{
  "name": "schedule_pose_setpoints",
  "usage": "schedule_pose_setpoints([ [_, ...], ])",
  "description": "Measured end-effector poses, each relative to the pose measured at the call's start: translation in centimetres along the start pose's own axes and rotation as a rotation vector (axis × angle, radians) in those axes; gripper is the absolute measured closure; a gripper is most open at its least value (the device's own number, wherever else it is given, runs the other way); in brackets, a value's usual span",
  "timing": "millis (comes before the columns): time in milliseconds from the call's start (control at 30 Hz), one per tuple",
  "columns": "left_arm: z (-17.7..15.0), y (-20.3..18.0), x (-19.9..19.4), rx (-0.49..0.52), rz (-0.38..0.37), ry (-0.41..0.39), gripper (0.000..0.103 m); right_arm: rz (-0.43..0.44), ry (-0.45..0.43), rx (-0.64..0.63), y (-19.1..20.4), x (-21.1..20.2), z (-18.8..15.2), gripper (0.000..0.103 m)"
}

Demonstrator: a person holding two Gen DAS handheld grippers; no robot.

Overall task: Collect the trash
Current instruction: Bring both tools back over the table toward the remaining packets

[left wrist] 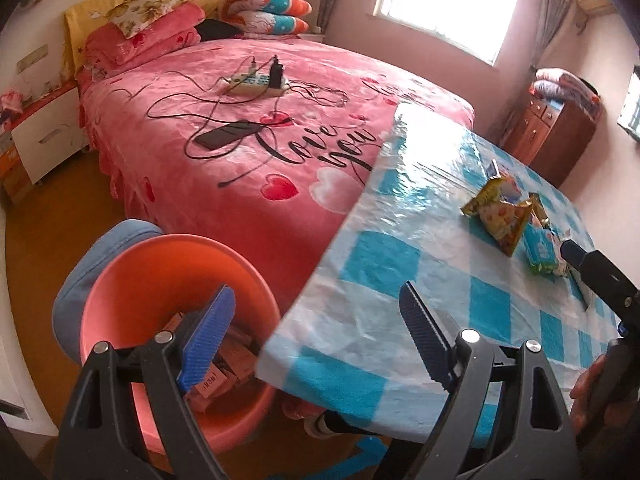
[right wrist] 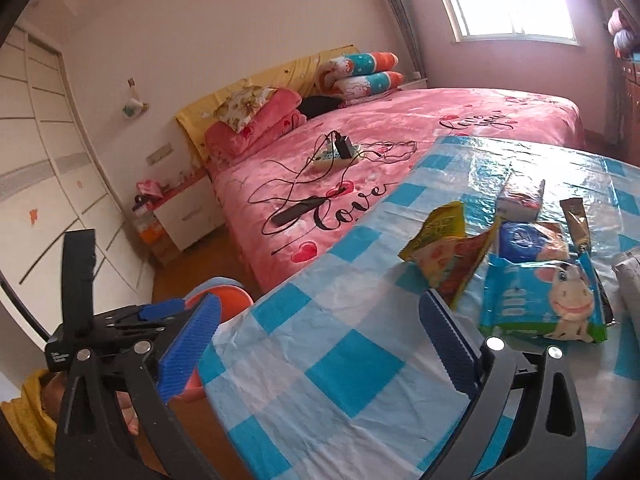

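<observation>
Blue-padded fingers stand wide apart on both sides, the left gripper [left wrist: 316, 336] and the right gripper [right wrist: 320, 344] alike gripping nothing. Snack wrappers [right wrist: 516, 264] lie heaped on the checked tablecloth [right wrist: 352, 364]; the orange bin [left wrist: 160, 280] beside the table holds boxes.

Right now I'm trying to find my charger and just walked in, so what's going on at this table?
A person is clearing trash with a claw in each hand. The left claw is open and empty, beside the table and over the orange bin, which already holds cartons. The right claw is open over the table, short of the wrappers still lying there. Your charger sits on the bed.
</observation>
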State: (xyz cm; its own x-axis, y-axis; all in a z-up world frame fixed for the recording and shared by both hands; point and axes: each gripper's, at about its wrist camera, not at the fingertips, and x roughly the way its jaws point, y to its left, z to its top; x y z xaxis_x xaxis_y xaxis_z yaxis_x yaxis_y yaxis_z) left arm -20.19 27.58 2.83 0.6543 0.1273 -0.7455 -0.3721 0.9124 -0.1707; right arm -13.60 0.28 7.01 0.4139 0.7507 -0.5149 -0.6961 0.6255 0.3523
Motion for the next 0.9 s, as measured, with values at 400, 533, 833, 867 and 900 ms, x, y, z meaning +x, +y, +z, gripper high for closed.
schedule_pose_setpoints([
  [400, -0.6, -5.8, 0.2, 0.136, 0.006, 0.036, 0.018, -0.025, 0.004, 0.04, -3.4, -2.3, -0.5, 0.005],
  [533, -0.7, -7.5, 0.4, 0.171, -0.014, 0.054, 0.018, -0.034, 0.004, 0.056, -4.5, -3.0, -0.8, 0.005],
  [833, -1.4, -10.4, 0.9, 0.214, -0.025, 0.089, 0.018, -0.078, 0.027, 0.106, -7.0, -4.4, -1.2, 0.005],
  [867, -1.5, -10.7, 1.0, 0.217, -0.027, 0.093, 0.018, -0.082, 0.027, 0.11, -7.3, -4.7, -1.3, 0.005],
  [900, -1.5, -10.9, 1.0, 0.221, -0.028, 0.097, 0.018, -0.087, 0.021, 0.117, -7.7, -5.0, -1.3, 0.005],
])
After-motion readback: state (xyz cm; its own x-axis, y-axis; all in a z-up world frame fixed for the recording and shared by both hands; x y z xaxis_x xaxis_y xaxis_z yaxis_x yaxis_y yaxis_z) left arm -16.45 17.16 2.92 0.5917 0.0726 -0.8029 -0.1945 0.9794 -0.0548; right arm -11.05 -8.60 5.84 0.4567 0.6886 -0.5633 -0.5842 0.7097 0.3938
